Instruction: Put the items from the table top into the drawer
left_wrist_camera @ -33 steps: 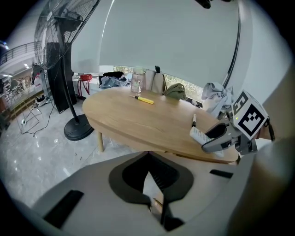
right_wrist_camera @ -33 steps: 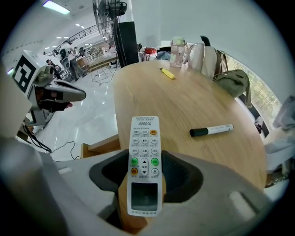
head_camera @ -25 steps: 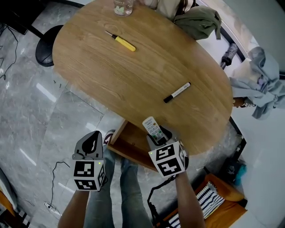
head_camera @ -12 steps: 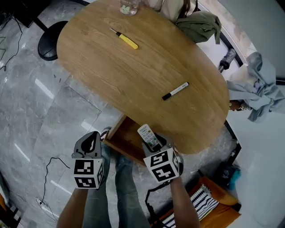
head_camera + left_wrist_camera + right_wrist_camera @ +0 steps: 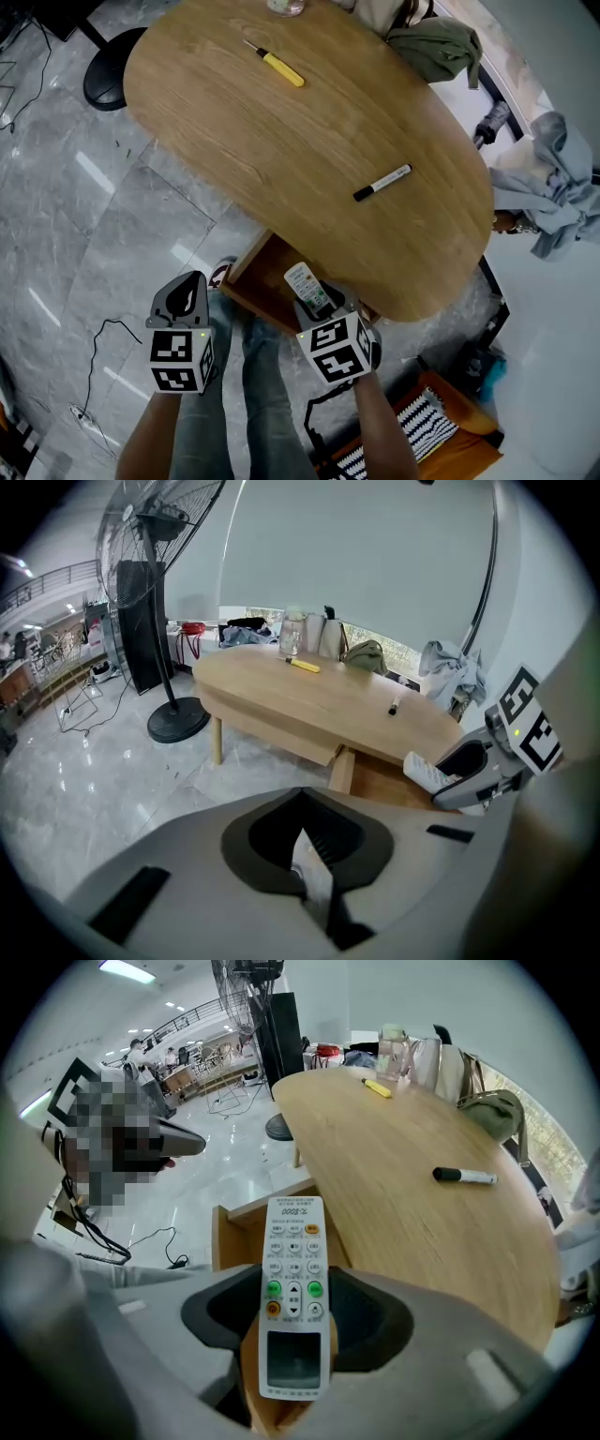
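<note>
My right gripper is shut on a white remote control, gripping it by the sides with the buttons facing up. It hangs over the open wooden drawer under the near edge of the oval wooden table. A black marker and a yellow-handled tool lie on the tabletop. My left gripper hovers over the floor to the left of the drawer, shut and holding nothing.
A glass jar and a green bag sit at the table's far end. Clothes hang at the right. A fan base stands at the left, an orange crate near my legs.
The right gripper has carried the remote back from the table's edge toward me, over the open drawer, and a little lower. The left gripper drifted slightly down as well.
</note>
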A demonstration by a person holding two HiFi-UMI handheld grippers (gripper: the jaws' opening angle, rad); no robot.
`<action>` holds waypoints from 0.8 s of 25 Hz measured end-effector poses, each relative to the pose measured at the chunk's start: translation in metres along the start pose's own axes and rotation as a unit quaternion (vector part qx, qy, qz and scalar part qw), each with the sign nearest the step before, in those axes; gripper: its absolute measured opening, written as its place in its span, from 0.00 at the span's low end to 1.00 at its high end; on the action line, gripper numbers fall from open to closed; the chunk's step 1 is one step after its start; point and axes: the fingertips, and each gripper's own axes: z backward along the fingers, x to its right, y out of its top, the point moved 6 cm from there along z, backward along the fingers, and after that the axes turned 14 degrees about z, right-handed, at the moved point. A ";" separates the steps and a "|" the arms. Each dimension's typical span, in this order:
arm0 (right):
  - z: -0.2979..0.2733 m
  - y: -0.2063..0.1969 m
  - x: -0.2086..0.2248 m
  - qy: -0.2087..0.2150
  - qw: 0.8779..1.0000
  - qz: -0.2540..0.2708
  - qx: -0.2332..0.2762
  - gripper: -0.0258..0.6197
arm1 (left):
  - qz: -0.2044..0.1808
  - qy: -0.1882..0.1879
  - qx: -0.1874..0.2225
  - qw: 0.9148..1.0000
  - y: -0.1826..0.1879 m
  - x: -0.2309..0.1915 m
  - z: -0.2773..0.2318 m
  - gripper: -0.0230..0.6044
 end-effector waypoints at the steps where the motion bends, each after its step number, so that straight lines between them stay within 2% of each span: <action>1: -0.003 -0.002 -0.001 0.001 1.000 -0.001 -0.001 0.38 | 0.001 0.001 -0.001 1.000 -0.002 -0.001 -0.001 0.04; 12: -0.038 -0.017 -0.015 0.010 1.000 -0.015 -0.013 0.38 | -0.004 0.006 -0.009 1.000 -0.006 -0.011 -0.007 0.04; 20: -0.061 -0.032 -0.009 0.004 0.999 -0.049 -0.014 0.38 | -0.016 0.006 -0.014 1.000 -0.004 -0.014 -0.017 0.04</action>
